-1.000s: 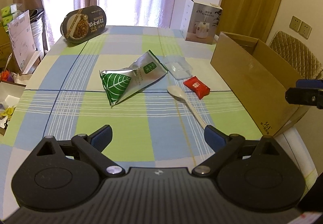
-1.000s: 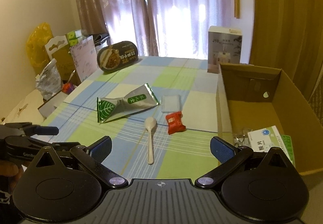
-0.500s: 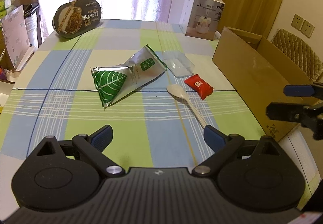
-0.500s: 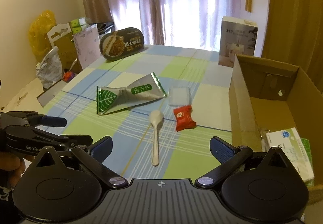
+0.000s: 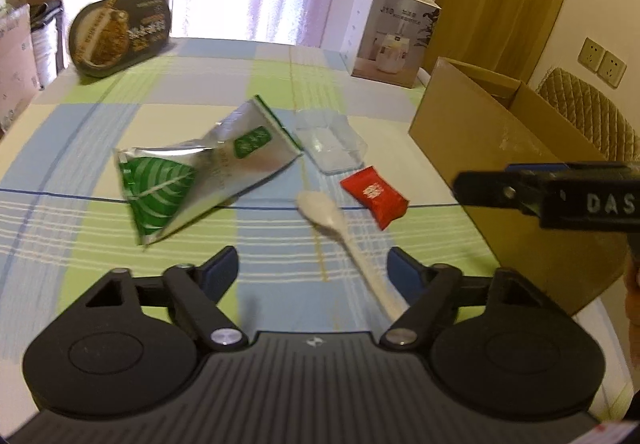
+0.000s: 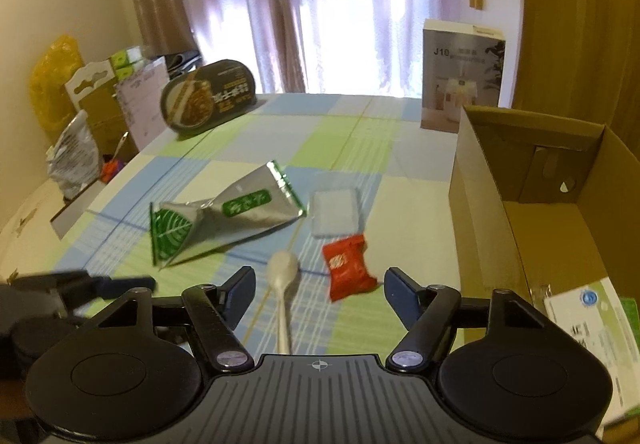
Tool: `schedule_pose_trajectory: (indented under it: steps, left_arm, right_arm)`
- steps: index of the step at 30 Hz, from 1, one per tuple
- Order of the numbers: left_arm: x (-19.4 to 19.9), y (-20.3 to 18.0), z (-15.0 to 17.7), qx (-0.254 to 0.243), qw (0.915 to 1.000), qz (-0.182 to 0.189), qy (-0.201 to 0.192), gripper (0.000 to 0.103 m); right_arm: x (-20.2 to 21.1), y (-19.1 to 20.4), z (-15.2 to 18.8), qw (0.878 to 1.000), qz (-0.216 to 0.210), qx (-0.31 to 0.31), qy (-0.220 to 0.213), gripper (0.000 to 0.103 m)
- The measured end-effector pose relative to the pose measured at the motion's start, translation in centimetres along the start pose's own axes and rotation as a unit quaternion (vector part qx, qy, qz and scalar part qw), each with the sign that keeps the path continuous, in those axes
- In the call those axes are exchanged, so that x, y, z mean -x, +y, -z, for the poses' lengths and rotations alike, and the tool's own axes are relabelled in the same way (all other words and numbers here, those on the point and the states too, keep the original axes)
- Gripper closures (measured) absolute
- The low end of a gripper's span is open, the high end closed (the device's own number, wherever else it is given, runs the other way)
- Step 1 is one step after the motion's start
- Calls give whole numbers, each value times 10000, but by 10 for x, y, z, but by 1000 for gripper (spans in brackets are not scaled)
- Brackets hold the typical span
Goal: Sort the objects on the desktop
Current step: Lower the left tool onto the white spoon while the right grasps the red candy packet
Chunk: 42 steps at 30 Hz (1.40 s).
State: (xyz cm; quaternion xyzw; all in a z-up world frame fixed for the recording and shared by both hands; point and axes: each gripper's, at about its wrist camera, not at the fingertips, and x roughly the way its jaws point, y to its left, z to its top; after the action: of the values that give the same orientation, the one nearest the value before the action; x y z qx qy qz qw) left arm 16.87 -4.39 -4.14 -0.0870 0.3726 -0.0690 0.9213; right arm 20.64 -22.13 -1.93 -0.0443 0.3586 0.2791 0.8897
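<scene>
1. On the checked tablecloth [image 5: 256,84] four loose items lie unsorted: silver-green foil pouch [image 5: 208,168], clear plastic tray [image 5: 330,144], red wrapped candy [image 5: 374,196], white plastic spoon [image 5: 340,228]
2. Spoon bowl sits just beside the candy, apart from it; handle points toward both cameras. Tray lies touching or just beside the pouch's far corner, cannot tell which
3. Cardboard box [image 6: 516,180] stands open at the right table edge; a white-green medicine carton [image 6: 588,320] already lies inside. Judgement: sorting begun, most items left
4. Left gripper [image 5: 312,268]: jaws spread wide, nothing between them, held above the cloth, spoon handle running past its right finger
5. Right gripper [image 6: 320,284]: jaws likewise wide apart, empty, with spoon and candy framed between the fingers
6. Oval food tin [image 5: 120,34] and white appliance box [image 5: 394,36] stand at the far end, well apart from the cluster
7. Judgement: next pick is probably spoon or candy, both nearest the right gripper and the box
</scene>
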Motion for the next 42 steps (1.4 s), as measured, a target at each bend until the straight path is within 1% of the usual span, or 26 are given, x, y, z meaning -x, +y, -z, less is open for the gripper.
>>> schedule_pose_trajectory:
  steps: [1, 3, 9, 11, 12, 13, 15, 21, 23, 25, 27, 29, 32, 37, 39, 42]
  left_arm:
    - [-5, -2, -1, -1, 10000, 32, 22, 36]
    - [-16, -7, -1, 0, 9999, 90, 67, 39]
    - [-41, -16, -2, -38, 9998, 175, 126, 43]
    - [-49, -18, -2, -80, 9998, 128, 150, 50]
    - [-53, -18, -2, -97, 9998, 92, 166, 56]
    - [-57, -18, -2, -107, 9997, 71, 187, 60]
    - [-66, -17, -2, -112, 9997, 43, 219, 61]
    - [-80, -14, -3, -199, 9993, 131, 292, 67]
    - [-83, -12, -3, -280, 9991, 137, 273, 73]
    - [-83, -8, -5, -339, 9989, 155, 279, 85]
    - [-80, -3, -7, -390, 9987, 156, 288, 93]
    - [-76, 2, -7, -582, 9979, 118, 268, 99]
    - [-69, 12, -7, -764, 9966, 57, 292, 100]
    - [-63, 29, -7, -786, 9964, -6, 311, 100]
    - [-62, 32, -7, -780, 9965, 30, 314, 100]
    - [-62, 33, -7, -754, 9967, 84, 305, 100]
  right_arm:
    - [-4, -2, -2, 10000, 18, 3, 21, 35]
    - [-12, -5, -6, 10000, 28, 12, 67, 36]
    - [-31, -14, -9, 9999, 16, -43, 138, 36]
    - [-34, -17, -10, 9999, 15, -86, 141, 36]
    - [-35, -18, -11, 9999, 17, -93, 142, 36]
    - [-36, -19, -11, 9998, 20, -101, 141, 36]
    - [-39, -20, -12, 9998, 16, -112, 144, 36]
    - [-51, -20, -11, 9997, -22, -57, 238, 36]
    - [-54, -19, -10, 9996, -25, -82, 261, 36]
    - [-57, -19, -9, 9996, -23, -78, 288, 36]
    - [-60, -16, -9, 9994, 6, -4, 333, 36]
    - [-66, -12, -8, 9990, 118, 122, 405, 36]
    - [-76, -9, -8, 9984, 214, 176, 498, 36]
    - [-100, -7, -7, 9975, 196, 165, 661, 38]
    - [-110, -7, -6, 9969, 229, 206, 729, 45]
    - [-124, -9, -4, 9958, 316, 211, 834, 47]
